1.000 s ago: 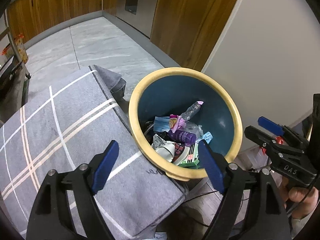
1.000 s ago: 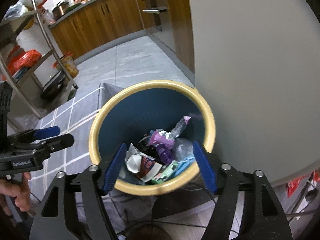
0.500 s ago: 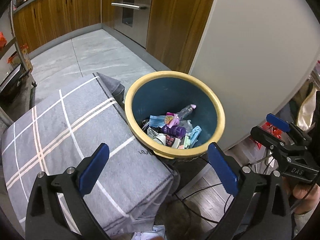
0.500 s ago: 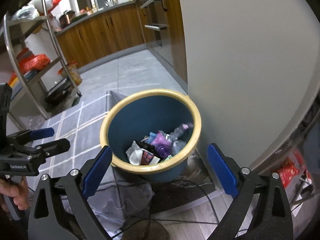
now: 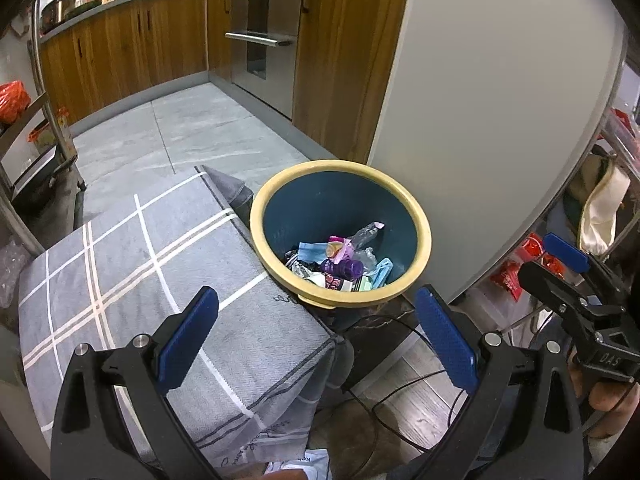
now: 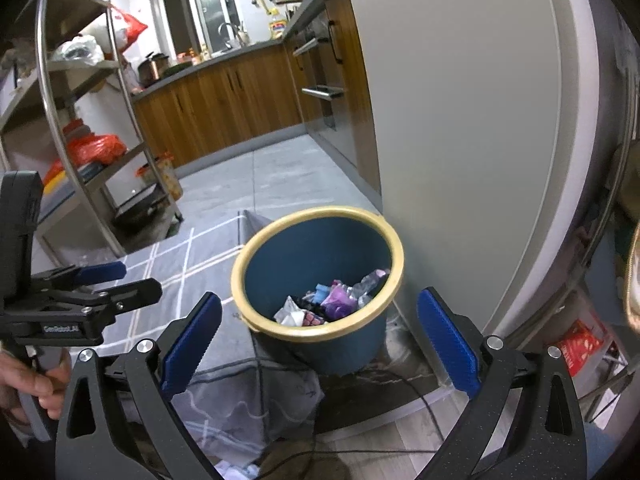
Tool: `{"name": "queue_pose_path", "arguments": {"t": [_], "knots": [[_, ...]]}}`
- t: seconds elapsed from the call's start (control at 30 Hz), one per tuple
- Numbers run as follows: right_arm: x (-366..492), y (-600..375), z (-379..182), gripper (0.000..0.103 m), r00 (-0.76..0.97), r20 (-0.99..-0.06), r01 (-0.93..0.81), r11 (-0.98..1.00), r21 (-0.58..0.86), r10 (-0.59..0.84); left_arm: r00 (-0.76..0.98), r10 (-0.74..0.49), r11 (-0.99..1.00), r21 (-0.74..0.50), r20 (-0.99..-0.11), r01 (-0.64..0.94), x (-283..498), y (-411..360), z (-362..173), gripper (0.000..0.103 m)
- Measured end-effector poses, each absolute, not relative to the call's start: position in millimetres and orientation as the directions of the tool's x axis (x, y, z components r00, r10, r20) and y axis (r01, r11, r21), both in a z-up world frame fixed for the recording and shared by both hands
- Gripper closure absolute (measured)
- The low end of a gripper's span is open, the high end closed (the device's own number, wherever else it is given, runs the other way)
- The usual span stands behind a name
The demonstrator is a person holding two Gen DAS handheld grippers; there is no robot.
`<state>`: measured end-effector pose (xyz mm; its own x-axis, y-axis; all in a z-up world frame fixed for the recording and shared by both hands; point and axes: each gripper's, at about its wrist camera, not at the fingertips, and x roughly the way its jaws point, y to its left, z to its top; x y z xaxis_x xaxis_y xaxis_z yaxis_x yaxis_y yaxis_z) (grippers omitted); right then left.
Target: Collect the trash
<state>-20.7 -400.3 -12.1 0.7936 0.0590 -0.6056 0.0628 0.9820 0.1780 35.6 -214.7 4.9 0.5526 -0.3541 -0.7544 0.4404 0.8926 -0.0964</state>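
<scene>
Crumpled trash (image 5: pixel 340 264) fills the yellow-rimmed blue plastic bin (image 5: pixel 404 200); left gripper (image 5: pixel 318 338) and right gripper (image 6: pixel 320 342) gape empty, jaws just widened.

The bin (image 5: pixel 416 216) wall hides the lower trash (image 5: pixel 340 264); individual pieces are indistinct.

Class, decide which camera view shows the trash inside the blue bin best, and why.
The left wrist view: it looks more steeply down into the blue bin, showing the trash spread out. The right wrist view sees it lower, partly hidden by the near rim.
</scene>
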Motion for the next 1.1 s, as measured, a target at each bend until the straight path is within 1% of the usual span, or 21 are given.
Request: {"name": "queue_pose_path", "arguments": {"t": [1.1], "knots": [[-19.7,-399.1,-14.1,0.005,0.793,-0.608,0.074,0.982,0.174,0.048,0.563,-0.363,0.882,-0.078,-0.742,0.465,29.2,-219.0,7.6,0.006]]}}
